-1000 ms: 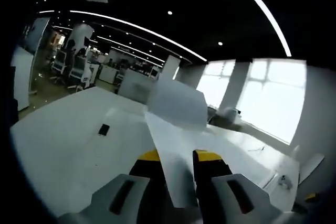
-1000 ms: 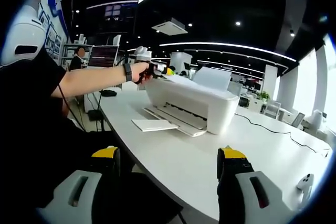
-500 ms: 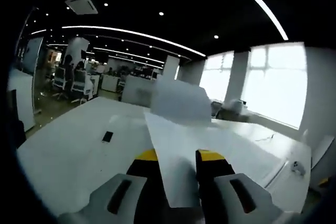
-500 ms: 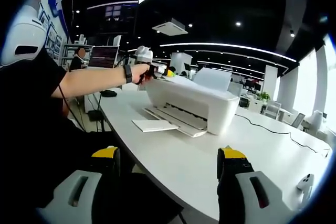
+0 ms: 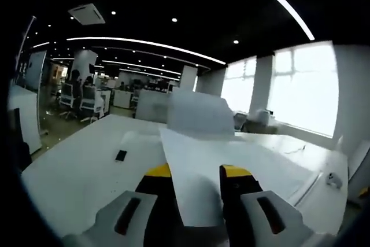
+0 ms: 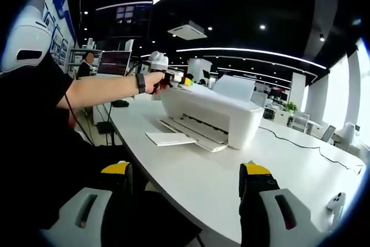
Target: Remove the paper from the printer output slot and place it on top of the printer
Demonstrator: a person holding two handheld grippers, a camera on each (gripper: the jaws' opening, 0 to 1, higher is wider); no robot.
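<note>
In the left gripper view our left gripper (image 5: 196,172) pinches the paper (image 5: 202,166), flat over the printer (image 5: 144,143) top — ready to lay down. In the right gripper view our right gripper (image 6: 185,172) waits open, empty — printer (image 6: 214,114) ahead.

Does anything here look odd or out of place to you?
One thing: a second white sheet lies loose on the table beside the printer's output tray, not in it. Otherwise things look orderly. The left gripper holds a sheet of paper flat over the printer, undamaged.
</note>
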